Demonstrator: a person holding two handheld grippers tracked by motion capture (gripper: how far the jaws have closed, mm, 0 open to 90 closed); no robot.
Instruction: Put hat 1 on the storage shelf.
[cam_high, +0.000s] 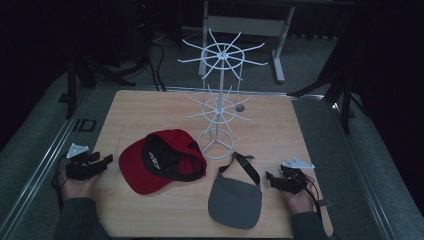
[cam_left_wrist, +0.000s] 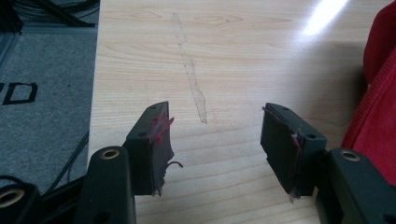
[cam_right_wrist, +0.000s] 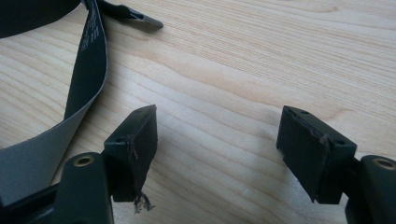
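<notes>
**Two hands, two open grippers**

The person's left hand (cam_high: 75, 186) holds the left gripper (cam_high: 102, 161) low at the left side. It points to the right. Its two black jaws stand wide apart with nothing between them. The right hand (cam_high: 300, 196) holds the right gripper (cam_high: 268, 178) low at the right side. It points to the left. Its jaws are wide apart too, and they grip nothing. Both forearms in dark sleeves come in from the bottom.

Hand-held gripper (cam_left_wrist: 217, 140) agape beside red cap (cam_left_wrist: 376, 121)
</notes>
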